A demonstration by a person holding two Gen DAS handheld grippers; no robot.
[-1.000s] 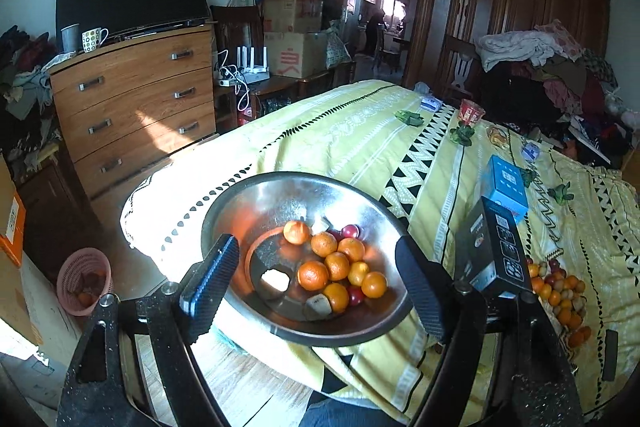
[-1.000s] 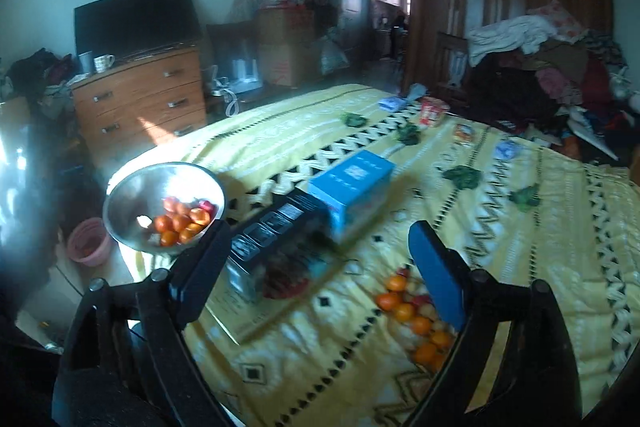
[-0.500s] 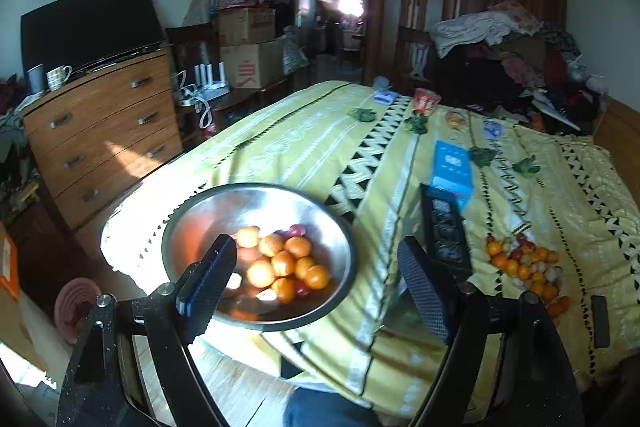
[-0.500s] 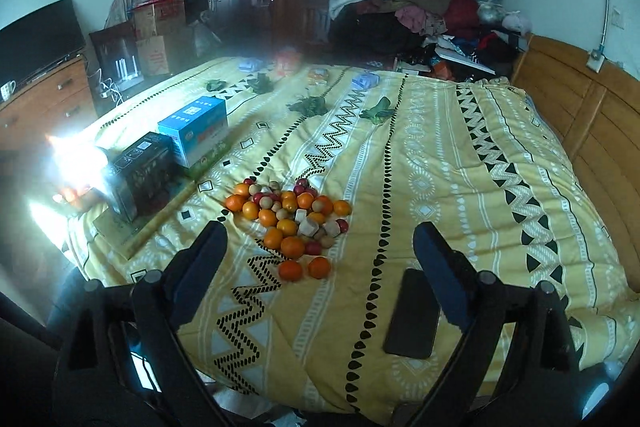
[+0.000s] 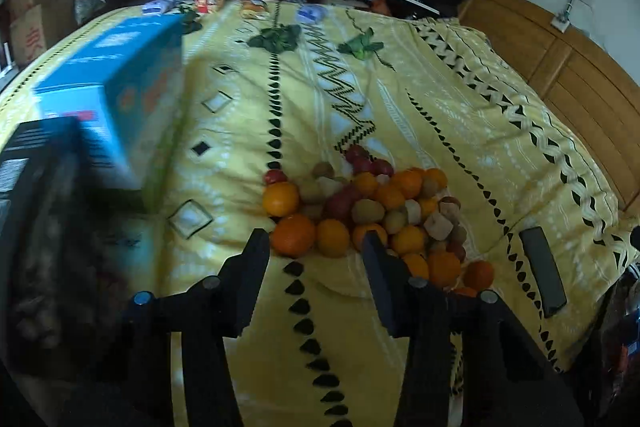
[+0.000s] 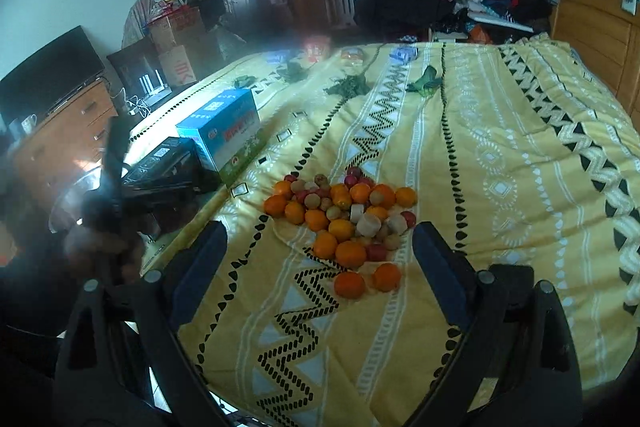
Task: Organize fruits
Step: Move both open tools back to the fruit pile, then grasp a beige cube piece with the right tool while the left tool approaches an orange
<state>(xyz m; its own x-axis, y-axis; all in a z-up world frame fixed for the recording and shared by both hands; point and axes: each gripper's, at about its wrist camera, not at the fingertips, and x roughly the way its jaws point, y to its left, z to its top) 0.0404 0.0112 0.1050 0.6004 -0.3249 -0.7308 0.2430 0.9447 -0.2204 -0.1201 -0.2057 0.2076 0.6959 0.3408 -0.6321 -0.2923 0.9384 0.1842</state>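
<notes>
On the yellow patterned bedspread (image 5: 440, 99) we find the fruit pile (image 5: 372, 207) still loose: oranges, small red fruits and pale brownish pieces heaped together near the bed's near edge. Since a second ago the left gripper (image 5: 316, 247) has left the steel bowl, which filled its view then, and swung across to the pile. Its jaws have just been closing from wide to about half spread. Nothing sits between them yet; the tips flank two oranges (image 5: 294, 233) at the pile's front edge without visible contact, so we rate them released. The right gripper (image 6: 320, 241) has likewise turned from the boxes toward the heap and hangs with jaws spread wide and empty, the nearest fruit lying beyond its tips.

We judge this the start of another pick: the left tool is lined up on the front oranges, and the transfer to the bowl remains to be done for most of the heap.

Surroundings noted: a blue box (image 6: 222, 131) and a black box (image 6: 166, 169) stand between the pile and the bowl (image 6: 76, 187), whose rim shows dimly at the right view's blurred left edge. Any carry must clear them. A dark phone (image 5: 542, 271) lies just right of the pile. Green leafy pieces (image 6: 348, 85) lie well apart, further up the bed.
</notes>
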